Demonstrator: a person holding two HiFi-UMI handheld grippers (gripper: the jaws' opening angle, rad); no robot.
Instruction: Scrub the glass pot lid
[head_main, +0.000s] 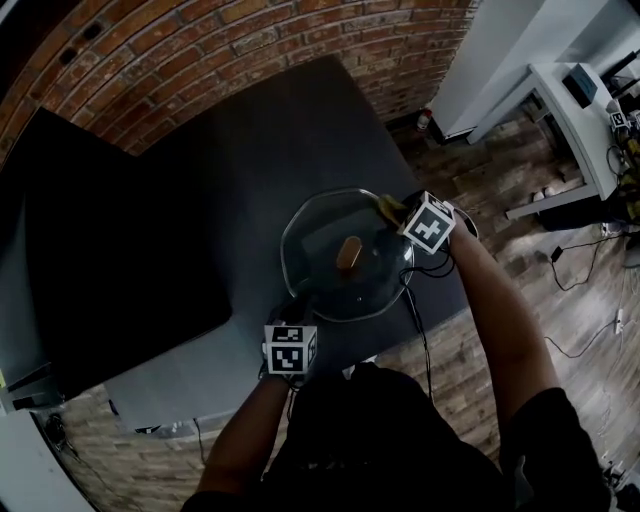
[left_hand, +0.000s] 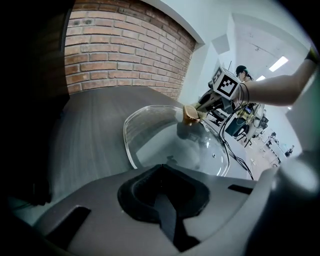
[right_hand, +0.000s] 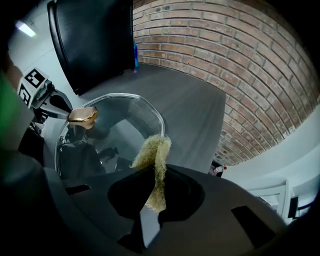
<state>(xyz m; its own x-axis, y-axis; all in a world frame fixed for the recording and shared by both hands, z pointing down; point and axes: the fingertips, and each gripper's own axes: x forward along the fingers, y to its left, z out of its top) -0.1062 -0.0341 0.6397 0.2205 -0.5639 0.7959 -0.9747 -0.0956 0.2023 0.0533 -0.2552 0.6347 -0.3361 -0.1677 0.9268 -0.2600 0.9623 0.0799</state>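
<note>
On grey table (head_main: 250, 130), left gripper (head_main: 294, 308) pinches lid (head_main: 330, 238) rim; right gripper (head_main: 400, 215) clamps scrubber (right_hand: 155, 165) opposite.

Glass lid (head_main: 310, 285) is clear, with a golden-brown knob (head_main: 349, 253); scrub pad (right_hand: 155, 152) in right tool (right_hand: 152, 175) is pale straw-yellow. Worktop (head_main: 250, 150) dark grey; brick wall (head_main: 200, 40) red-brown with pale mortar lines. Marker cube (head_main: 290, 349) on left tool (left_hand: 161, 169) shows black-and-white squares.

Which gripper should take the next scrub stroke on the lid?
Right. The right gripper holds the yellow scrub pad at the glass pot lid's far rim; the left gripper grips its near rim.
</note>
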